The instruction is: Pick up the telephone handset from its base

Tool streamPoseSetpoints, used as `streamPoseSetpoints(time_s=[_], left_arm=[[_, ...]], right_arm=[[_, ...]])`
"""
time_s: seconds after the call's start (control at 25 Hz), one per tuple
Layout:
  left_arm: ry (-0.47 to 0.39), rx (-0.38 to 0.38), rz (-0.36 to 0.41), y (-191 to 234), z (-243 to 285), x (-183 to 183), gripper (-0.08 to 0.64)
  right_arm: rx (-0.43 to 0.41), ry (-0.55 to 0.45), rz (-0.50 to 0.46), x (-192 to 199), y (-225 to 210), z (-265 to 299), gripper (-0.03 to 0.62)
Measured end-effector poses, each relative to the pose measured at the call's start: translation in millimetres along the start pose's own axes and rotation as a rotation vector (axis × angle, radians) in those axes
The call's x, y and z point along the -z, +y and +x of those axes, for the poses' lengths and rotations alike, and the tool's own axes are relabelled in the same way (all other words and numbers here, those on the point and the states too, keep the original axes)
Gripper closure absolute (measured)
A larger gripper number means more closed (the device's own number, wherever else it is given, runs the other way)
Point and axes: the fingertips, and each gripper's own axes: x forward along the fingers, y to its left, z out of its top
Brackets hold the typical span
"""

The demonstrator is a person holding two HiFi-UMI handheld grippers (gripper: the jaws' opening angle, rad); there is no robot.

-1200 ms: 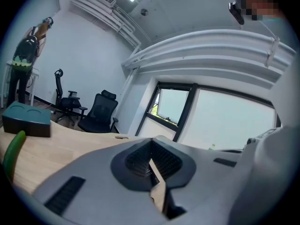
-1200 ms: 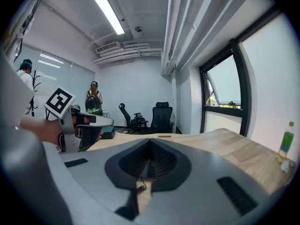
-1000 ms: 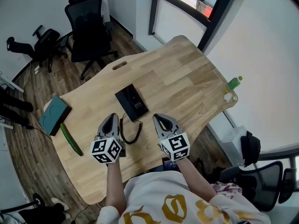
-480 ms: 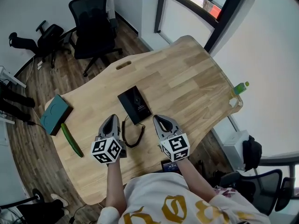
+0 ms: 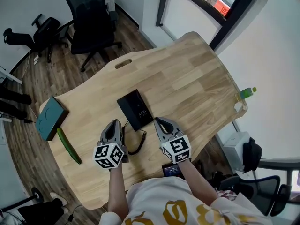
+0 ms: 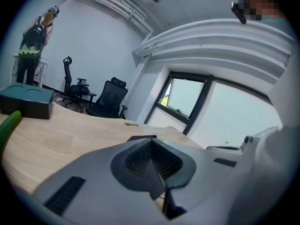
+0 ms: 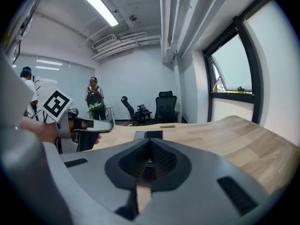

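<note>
A flat black telephone (image 5: 135, 109) lies on the wooden table (image 5: 187, 78), with its coiled cord (image 5: 136, 143) looping toward the near edge. The handset rests on the base. My left gripper (image 5: 114, 124) hovers just left of the phone's near corner, jaws shut and empty. My right gripper (image 5: 160, 122) hovers just right of that corner; its jaws meet at the tip with nothing between them. Past the left gripper's (image 6: 151, 142) jaws only the telephone's (image 6: 142, 138) dark edge shows. Beyond the right gripper's (image 7: 150, 142) tip the telephone (image 7: 149, 135) lies straight ahead, with the left gripper (image 7: 77, 128) beside it.
A teal box (image 5: 50, 117) and a long green object (image 5: 66, 146) lie at the table's left end. A green bottle (image 5: 248, 93) stands at the right edge. Black office chairs (image 5: 91, 18) stand beyond the table. A person (image 7: 95, 102) stands far back in the room.
Both grippers have sunk a little toward the table, nearer the phone's near end, jaws still shut. The telephone has not moved.
</note>
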Motion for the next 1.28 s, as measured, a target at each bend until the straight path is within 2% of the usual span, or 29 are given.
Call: streamPoseSetpoints(time_s=[0.52, 1.0, 1.04, 1.12, 1.28], left_arm=[[0.099, -0.018, -0.069, 23, 38, 37, 0.554], [0.151, 0.042, -0.145, 23, 61, 61, 0.551], [0.156, 0.062, -0.158, 21, 63, 62, 0.534], [0.169, 0.106, -0.193, 16, 66, 66, 0.44], [0.2, 0.119, -0.216, 15, 74, 77, 0.387]], right_arm=[[-0.046, 0.111, 0.016, 29, -16, 40, 0.586], [-0.067, 0.165, 0.039, 47, -25, 62, 0.586], [-0.069, 0.167, 0.041, 48, -25, 64, 0.586], [-0.075, 0.173, 0.048, 50, -26, 67, 0.586], [-0.085, 0.187, 0.054, 55, -28, 73, 0.586]])
